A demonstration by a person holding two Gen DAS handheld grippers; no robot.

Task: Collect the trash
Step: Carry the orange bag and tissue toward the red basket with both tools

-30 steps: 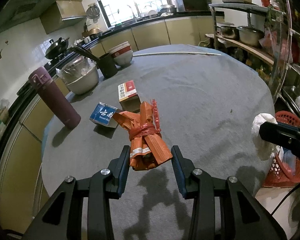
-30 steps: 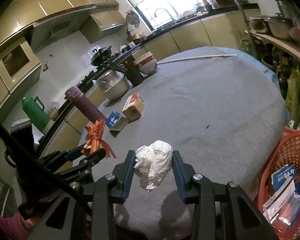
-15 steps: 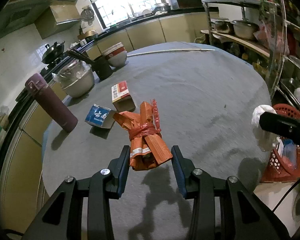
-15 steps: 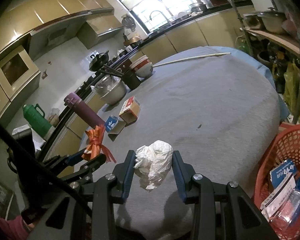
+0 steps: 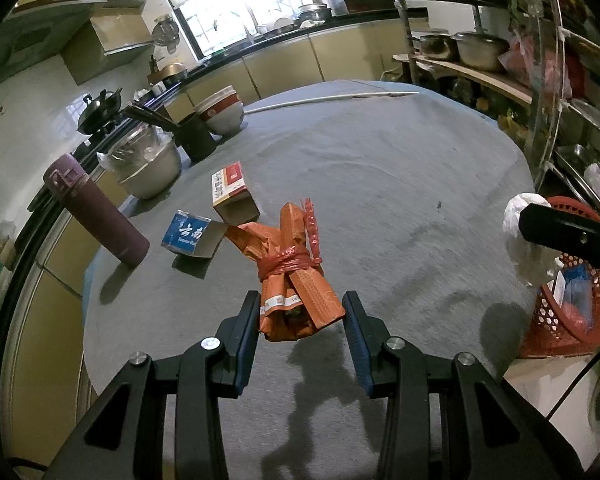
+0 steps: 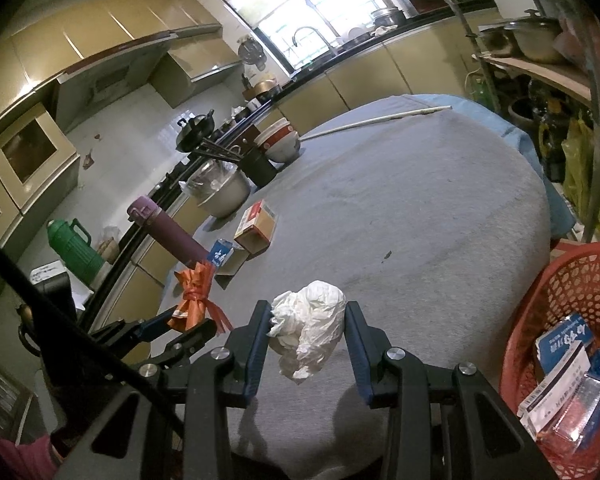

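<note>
My left gripper [image 5: 300, 316] is shut on an orange wrapper bundle [image 5: 294, 272] tied with red plastic, held above the grey round table [image 5: 380, 184]. The bundle also shows in the right wrist view [image 6: 194, 300]. My right gripper [image 6: 306, 334] is shut on a crumpled white tissue [image 6: 310, 332], held above the table's near edge. The tissue also shows in the left wrist view [image 5: 518, 220]. A red trash basket [image 6: 572, 292] with packets inside stands beside the table on the right, also in the left wrist view [image 5: 568, 300].
On the table lie a blue carton [image 5: 188, 232], a red-and-white box [image 5: 232, 192], a purple flask [image 5: 96, 212], a covered steel bowl [image 5: 148, 160], a black chopstick holder [image 5: 196, 136], stacked bowls [image 5: 222, 114] and a long white stick [image 5: 332, 98]. A shelf rack [image 5: 540, 80] stands at the right.
Both grippers have drawn back and up slightly with their loads still held. The basket shows more fully in the right wrist view.
</note>
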